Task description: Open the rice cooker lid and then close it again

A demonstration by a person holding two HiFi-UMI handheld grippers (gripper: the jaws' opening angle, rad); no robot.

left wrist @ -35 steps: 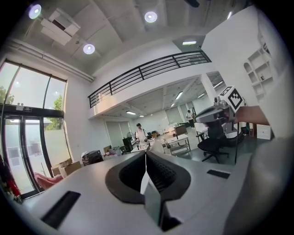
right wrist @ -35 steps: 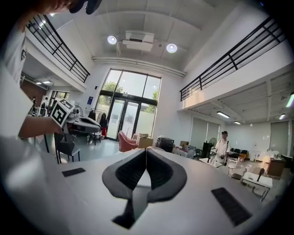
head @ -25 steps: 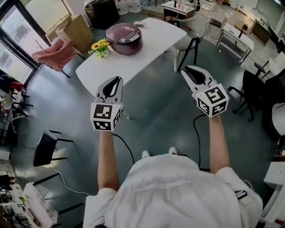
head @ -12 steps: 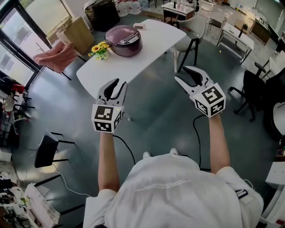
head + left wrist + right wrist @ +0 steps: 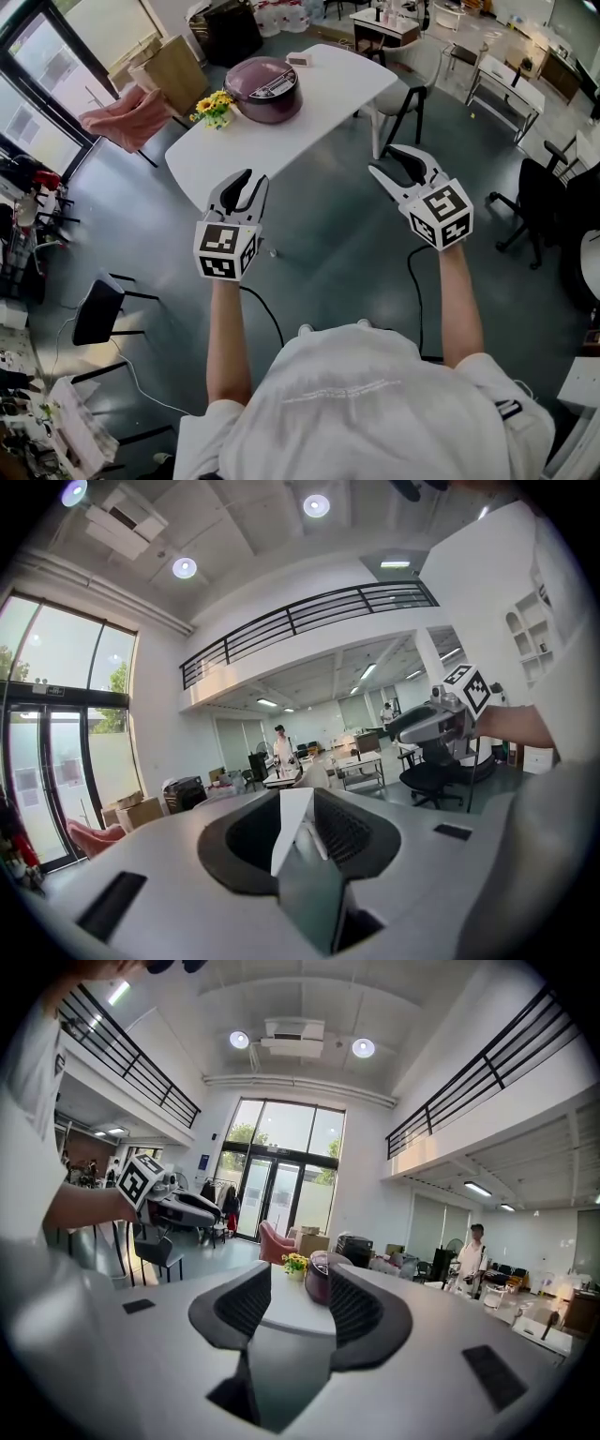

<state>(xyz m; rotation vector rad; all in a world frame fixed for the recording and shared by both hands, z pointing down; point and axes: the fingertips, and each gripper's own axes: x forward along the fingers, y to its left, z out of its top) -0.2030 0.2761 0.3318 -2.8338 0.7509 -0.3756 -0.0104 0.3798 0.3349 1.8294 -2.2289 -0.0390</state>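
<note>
The purple rice cooker stands with its lid down on the far end of the white table. In the right gripper view the rice cooker shows small and distant between the jaws. My left gripper hovers over the floor short of the table's near edge. Its jaws have just been opening and stand a little apart with nothing between them. My right gripper is held out to the right of the table, and its jaws have also just been opening, wider, around nothing. Each gripper view shows the other: right gripper, left gripper.
A small pot of yellow flowers sits left of the cooker, and a small box lies behind it. A chair stands at the table's right. Cardboard boxes and a pink armchair are at the left. Desks and people are far off.
Both grippers were shut one second ago and now stand open, the right wider than the left. Both hands have drifted slightly, and nothing was touched.
</note>
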